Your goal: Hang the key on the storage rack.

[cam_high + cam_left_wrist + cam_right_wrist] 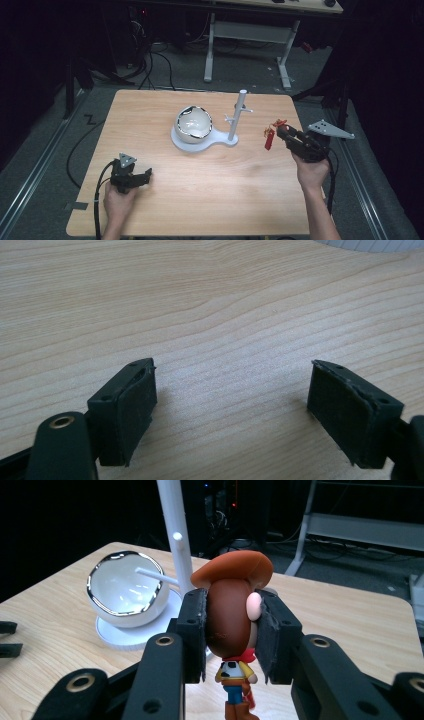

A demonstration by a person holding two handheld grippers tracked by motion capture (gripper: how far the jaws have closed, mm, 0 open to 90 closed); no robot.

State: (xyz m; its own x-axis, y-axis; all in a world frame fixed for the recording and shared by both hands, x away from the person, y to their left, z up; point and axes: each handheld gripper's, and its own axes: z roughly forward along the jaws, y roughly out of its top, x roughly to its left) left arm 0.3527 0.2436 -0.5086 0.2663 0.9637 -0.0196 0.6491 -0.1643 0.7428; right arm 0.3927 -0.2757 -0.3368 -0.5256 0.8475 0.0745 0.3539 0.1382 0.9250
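Our left gripper (145,174) rests low on the counter (210,190), fingers (125,415) spread wide with nothing between them. Our right gripper (281,131) is held raised at the counter's right edge, fingers (192,630) clamped shut.

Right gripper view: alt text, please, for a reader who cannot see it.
The right tool clamps a cowboy figure by its head, held above a wooden table. Beyond stand a white bowl and a white peg stand.
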